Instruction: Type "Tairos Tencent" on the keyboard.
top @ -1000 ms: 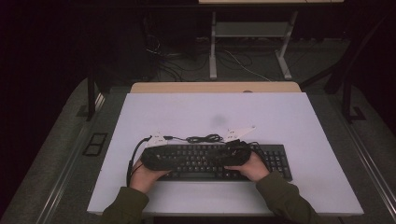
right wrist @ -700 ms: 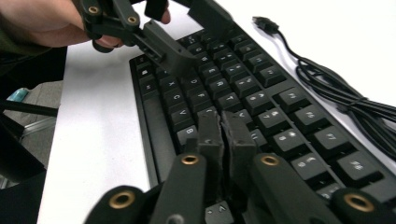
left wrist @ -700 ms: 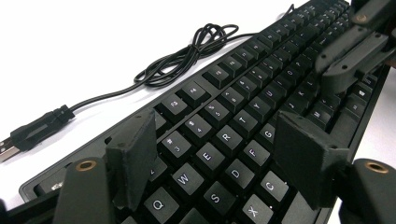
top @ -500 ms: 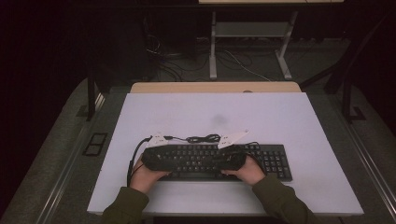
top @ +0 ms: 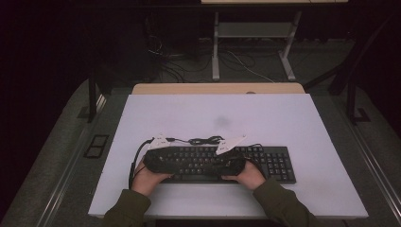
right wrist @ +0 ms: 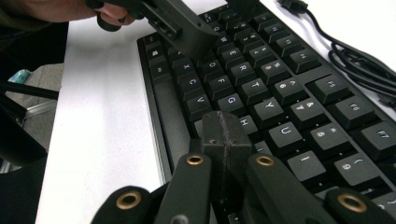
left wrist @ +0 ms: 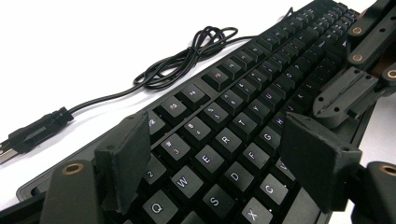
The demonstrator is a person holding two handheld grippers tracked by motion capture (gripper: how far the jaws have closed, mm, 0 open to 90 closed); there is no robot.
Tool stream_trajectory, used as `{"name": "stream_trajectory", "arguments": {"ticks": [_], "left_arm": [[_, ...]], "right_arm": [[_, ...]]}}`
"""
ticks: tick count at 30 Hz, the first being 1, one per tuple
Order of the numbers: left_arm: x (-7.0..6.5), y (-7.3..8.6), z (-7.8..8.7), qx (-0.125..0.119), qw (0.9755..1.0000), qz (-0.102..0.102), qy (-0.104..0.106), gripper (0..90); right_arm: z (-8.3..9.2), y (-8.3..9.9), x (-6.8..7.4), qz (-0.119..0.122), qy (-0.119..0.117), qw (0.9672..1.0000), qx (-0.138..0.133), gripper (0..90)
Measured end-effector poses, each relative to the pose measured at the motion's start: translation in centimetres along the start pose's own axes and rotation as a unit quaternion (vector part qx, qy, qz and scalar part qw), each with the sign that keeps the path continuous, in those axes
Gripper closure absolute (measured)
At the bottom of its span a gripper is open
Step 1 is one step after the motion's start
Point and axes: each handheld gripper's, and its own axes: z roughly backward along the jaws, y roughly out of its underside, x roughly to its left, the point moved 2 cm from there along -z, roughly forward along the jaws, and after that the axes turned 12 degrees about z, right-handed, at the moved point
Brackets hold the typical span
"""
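lengthwise across the table (top: pixel 302 123), black keyboard (top: pixel 276 163), numpad end rightward

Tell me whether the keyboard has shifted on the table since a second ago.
No. The keyboard lies where it did: its right end keeps the same gap from the table's right edge, and the coiled cable behind it is unchanged.

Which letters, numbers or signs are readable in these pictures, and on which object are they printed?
"Q", "W", "E", "R", "T", "S", "D", "F", "G", "X", "C": key caps of the keyboard, left gripper view.
"C", "V", "F", "G", "H", "R", "T", "Y", "U": key caps of the same keyboard, right gripper view.
Number-row and far keys: too blurred.
High view: key legends too small.
No brand name is readable.
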Motion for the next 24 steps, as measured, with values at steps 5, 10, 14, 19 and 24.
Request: {"name": "stream_trajectory", "arguments": {"ticks": [5, 10, 14, 19, 24], "left_arm": [[0.01, -0.02, 0.01, 0.0, 1.0, 0.0, 0.0, 24.0], [0.01, -0.01, 0.01, 0.0, 1.0, 0.0, 0.0, 24.0], [0.01, -0.02, 0.04, 0.0, 1.0, -0.002, -0.001, 24.0], [0.04, -0.05, 0.07, -0.001, 1.0, -0.001, -0.001, 24.1], [0.0, -0.06, 0.07, -0.001, 1.0, -0.002, -0.001, 24.3]], "right_arm": [[-0.27, 0.1, 0.06, 0.003, 0.0, 1.0, 0.008, 89.5], [-0.49, 0.21, 0.11, 0.006, 0.002, 0.9999, 0.015, 89.5], [-0.5, 0.18, 0.11, 0.006, 0.001, 0.9999, 0.016, 89.5], [-0.44, 0.07, 0.16, 0.005, 0.003, 0.9998, 0.017, 89.5], [-0.39, 0.0, 0.19, 0.006, 0.004, 0.9998, 0.02, 89.5]]}}
